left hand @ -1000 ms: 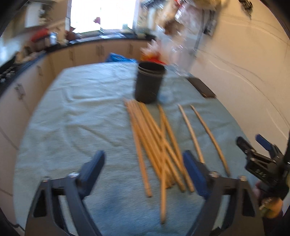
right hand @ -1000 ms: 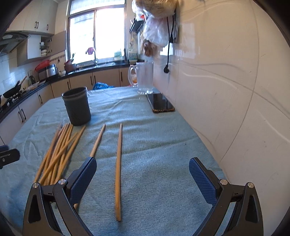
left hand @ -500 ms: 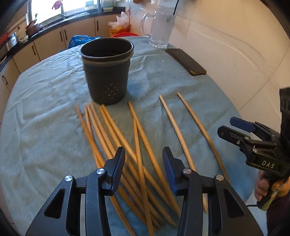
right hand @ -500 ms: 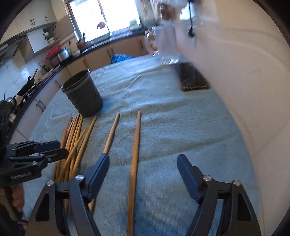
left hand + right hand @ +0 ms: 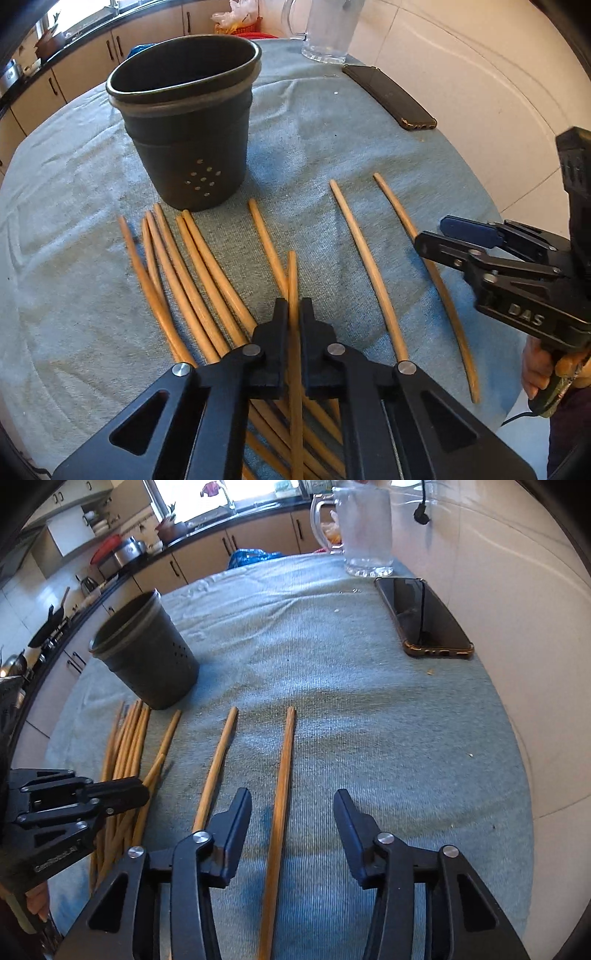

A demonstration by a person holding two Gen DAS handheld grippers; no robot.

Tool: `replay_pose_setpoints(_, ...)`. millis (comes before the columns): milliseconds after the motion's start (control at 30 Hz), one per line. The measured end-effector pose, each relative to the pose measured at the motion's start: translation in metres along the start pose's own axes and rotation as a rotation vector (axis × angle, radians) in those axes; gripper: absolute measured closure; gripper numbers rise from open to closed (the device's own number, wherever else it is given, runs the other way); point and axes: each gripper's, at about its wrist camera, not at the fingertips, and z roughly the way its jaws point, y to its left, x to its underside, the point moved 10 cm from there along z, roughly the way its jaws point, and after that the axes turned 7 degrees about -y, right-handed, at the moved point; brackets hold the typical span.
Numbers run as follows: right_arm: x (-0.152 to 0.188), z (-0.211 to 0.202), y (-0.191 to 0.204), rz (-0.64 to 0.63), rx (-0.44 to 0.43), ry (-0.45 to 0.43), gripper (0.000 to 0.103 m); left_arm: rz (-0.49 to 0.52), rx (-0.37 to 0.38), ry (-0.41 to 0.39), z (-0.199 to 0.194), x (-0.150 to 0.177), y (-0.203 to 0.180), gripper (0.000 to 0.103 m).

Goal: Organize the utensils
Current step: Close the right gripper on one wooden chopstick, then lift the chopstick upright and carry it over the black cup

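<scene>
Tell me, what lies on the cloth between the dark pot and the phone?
Nothing: in the right wrist view the stretch of blue-green cloth between the dark pot and the phone is bare. The chopsticks lie nearer the camera.

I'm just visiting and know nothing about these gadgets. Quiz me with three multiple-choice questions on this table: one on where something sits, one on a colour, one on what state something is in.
1. Where does the phone lie?
A. inside the holder
B. on the cloth near the wall, in front of the glass jug
C. on top of the chopstick pile

2. What colour is the utensil holder?
A. dark grey
B. red
C. white

3. How does the left hand-held gripper stand?
A. wide open over bare cloth
B. shut on one chopstick
C. gripping the holder's rim

Answers:
1 B: the phone lies flat on the cloth beside the tiled wall, the jug just beyond it.
2 A: its wall and rim are dark grey.
3 B: its pads press a single chopstick between them.
</scene>
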Motion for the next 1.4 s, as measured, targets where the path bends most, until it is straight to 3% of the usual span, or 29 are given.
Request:
replay_pose_setpoints(233, -0.011, 0.020, 0.000, -0.014, 0.047, 0.044, 0.054, 0.014, -0.006, 0.001, 0.004, -0.002, -0.003, 0.097)
replay_pose_setpoints(333, -0.016, 0.025, 0.000, -0.029, 0.075, 0.049, 0.061, 0.027, -0.004, 0.002, 0.006, -0.002, -0.006, 0.097)
replay_pose_setpoints(467, -0.021, 0.027, -0.002, -0.029, 0.072, 0.055, 0.095, 0.033, -0.014, -0.024, 0.004, -0.005, -0.010, 0.098)
replay_pose_setpoints(667, -0.023, 0.012, -0.001, 0.008, 0.016, 0.017, 0.096, -0.023, 0.003, -0.108, -0.026, -0.009, -0.005, 0.098)
replay_pose_setpoints(967, -0.027, -0.054, 0.015, -0.010, -0.040, -0.131, 0.096, -0.045, -0.002, -0.293, -0.107, -0.005, -0.011, 0.098)
replay_pose_setpoints(1400, -0.014, -0.151, 0.060, -0.081, -0.111, -0.311, 0.096, -0.031, -0.064, -0.539, -0.211, 0.034, -0.024, 0.098)
